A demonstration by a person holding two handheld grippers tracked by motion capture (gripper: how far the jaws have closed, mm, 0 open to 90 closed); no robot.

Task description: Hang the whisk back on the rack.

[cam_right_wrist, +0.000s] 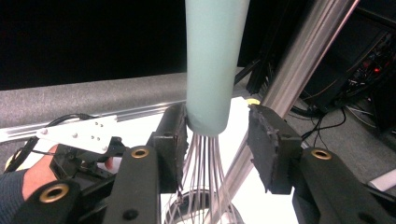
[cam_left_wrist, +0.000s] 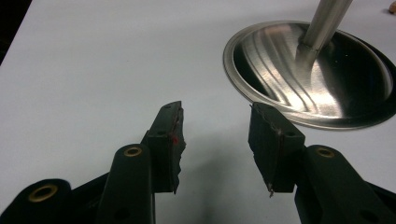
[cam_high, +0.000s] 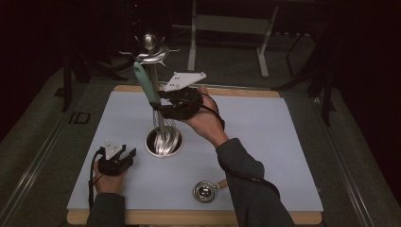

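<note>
A whisk with a pale teal handle (cam_high: 145, 84) (cam_right_wrist: 212, 60) stands tilted, its wires down in the round steel base (cam_high: 164, 142) (cam_left_wrist: 317, 74) of a utensil stand. The stand's steel pole (cam_high: 154, 75) (cam_right_wrist: 299, 60) rises just beside it. My right gripper (cam_high: 163, 105) (cam_right_wrist: 217, 123) straddles the lower end of the handle. Its jaws are open: the left pad is close against the handle and the right pad stands clear of it. My left gripper (cam_high: 125, 155) (cam_left_wrist: 217, 112) rests open and empty on the mat, left of the base.
A white mat (cam_high: 265, 142) covers the wooden table. A small round steel scoop (cam_high: 204, 191) with a wooden handle lies near the front edge. Hooks (cam_high: 150, 53) spread from the top of the pole. Dark floor and a metal frame lie beyond the table.
</note>
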